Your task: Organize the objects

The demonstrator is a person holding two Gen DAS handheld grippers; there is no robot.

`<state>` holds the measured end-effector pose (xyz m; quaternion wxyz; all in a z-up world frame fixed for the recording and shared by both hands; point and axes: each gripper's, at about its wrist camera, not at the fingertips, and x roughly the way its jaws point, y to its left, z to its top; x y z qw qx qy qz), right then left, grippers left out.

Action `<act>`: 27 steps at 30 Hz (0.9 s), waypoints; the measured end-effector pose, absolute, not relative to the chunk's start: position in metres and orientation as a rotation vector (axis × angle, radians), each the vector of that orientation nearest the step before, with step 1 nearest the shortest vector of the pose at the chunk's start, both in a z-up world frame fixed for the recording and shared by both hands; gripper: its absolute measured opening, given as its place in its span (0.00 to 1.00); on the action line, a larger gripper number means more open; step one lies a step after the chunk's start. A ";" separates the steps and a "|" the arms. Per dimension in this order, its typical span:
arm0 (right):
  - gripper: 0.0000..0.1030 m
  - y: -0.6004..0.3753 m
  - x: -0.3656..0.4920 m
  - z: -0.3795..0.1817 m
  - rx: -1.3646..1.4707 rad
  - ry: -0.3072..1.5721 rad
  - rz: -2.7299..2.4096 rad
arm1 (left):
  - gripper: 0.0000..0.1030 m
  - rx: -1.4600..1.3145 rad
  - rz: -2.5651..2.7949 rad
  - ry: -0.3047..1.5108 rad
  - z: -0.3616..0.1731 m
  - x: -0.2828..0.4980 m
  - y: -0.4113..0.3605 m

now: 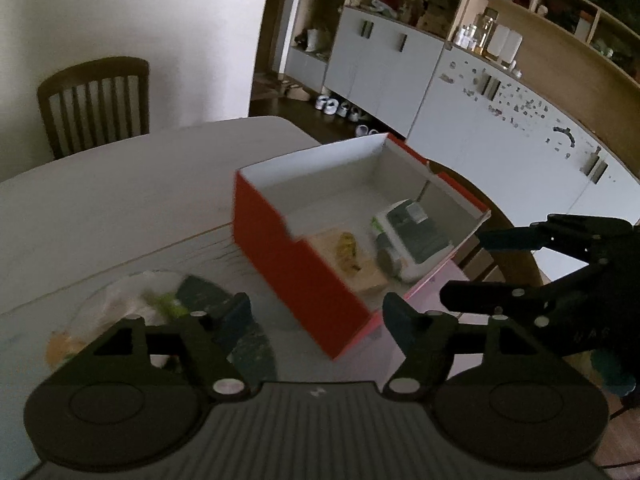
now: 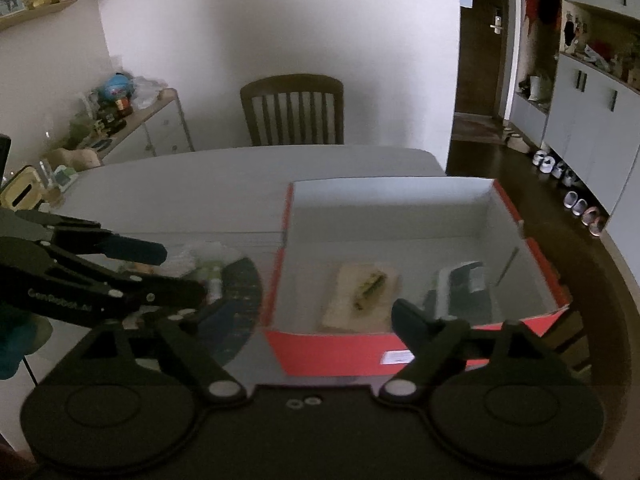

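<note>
both tongs, left (image 1: 316,312) and right (image 2: 300,312), gape empty near red box (image 2: 332,354), seemingly.

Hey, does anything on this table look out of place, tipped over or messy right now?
Mostly tidy. The red box sits flat and open, with a tan packet and a white-and-grey pack lying inside. What stands out is the loose clutter on the dark round plate left of the box: blurry plastic bits, not yet packed away.
</note>
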<state>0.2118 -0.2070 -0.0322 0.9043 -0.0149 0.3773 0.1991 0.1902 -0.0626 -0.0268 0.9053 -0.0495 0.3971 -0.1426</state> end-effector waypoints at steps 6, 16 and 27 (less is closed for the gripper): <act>0.95 -0.177 0.202 -0.031 -0.032 0.777 0.425 | 0.83 -0.095 -0.271 0.806 -0.030 0.163 -0.026; 0.99 -0.125 0.197 -0.042 -0.049 0.803 0.434 | 1.00 -0.174 -0.208 0.825 -0.051 0.140 0.041; 0.99 -0.068 0.203 -0.073 -0.103 0.883 0.454 | 1.00 -0.141 -0.071 0.881 -0.096 0.138 0.102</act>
